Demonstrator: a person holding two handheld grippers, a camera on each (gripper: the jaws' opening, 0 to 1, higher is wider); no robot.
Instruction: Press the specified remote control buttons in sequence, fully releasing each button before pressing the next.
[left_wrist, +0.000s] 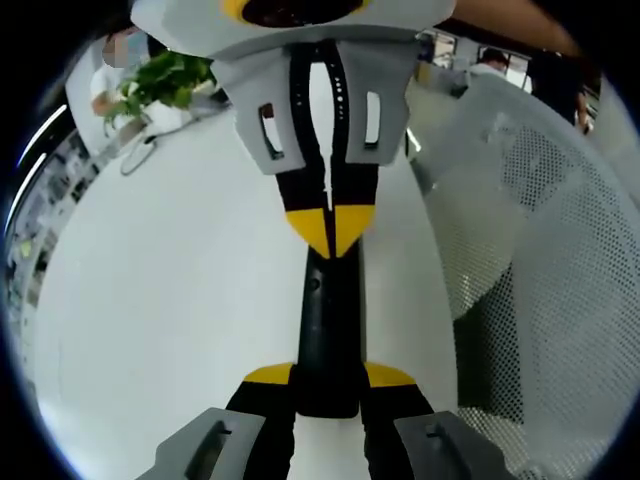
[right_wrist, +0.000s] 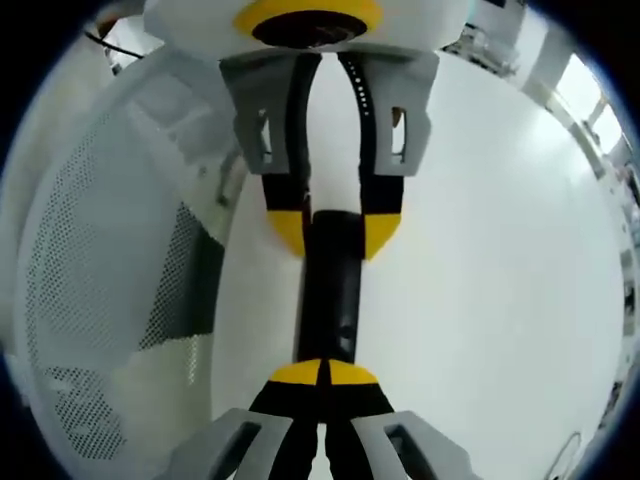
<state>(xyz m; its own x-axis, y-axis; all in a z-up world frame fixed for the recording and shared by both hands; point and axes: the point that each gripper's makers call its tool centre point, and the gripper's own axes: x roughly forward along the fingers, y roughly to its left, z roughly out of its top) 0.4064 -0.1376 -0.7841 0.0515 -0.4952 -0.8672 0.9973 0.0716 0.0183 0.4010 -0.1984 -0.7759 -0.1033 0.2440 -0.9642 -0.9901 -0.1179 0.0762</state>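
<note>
A slim black remote control (left_wrist: 325, 320) lies lengthwise between the two grippers over the white table (left_wrist: 170, 300). In the left gripper view my left gripper (left_wrist: 328, 378) is shut on the remote's near end, one yellow-tipped jaw on each side. My right gripper (left_wrist: 330, 225) comes in from the top with its yellow tips pressed together, resting on the remote's far end. In the right gripper view the right gripper (right_wrist: 325, 372) is shut, tips touching the remote (right_wrist: 330, 290). Beyond it, the left gripper (right_wrist: 335, 232) clamps the other end.
A white mesh chair back (left_wrist: 540, 250) stands close beside the remote, also seen as the mesh chair (right_wrist: 100, 280) in the right gripper view. A green plant (left_wrist: 165, 80) and a seated person (left_wrist: 103, 85) are at the table's far end.
</note>
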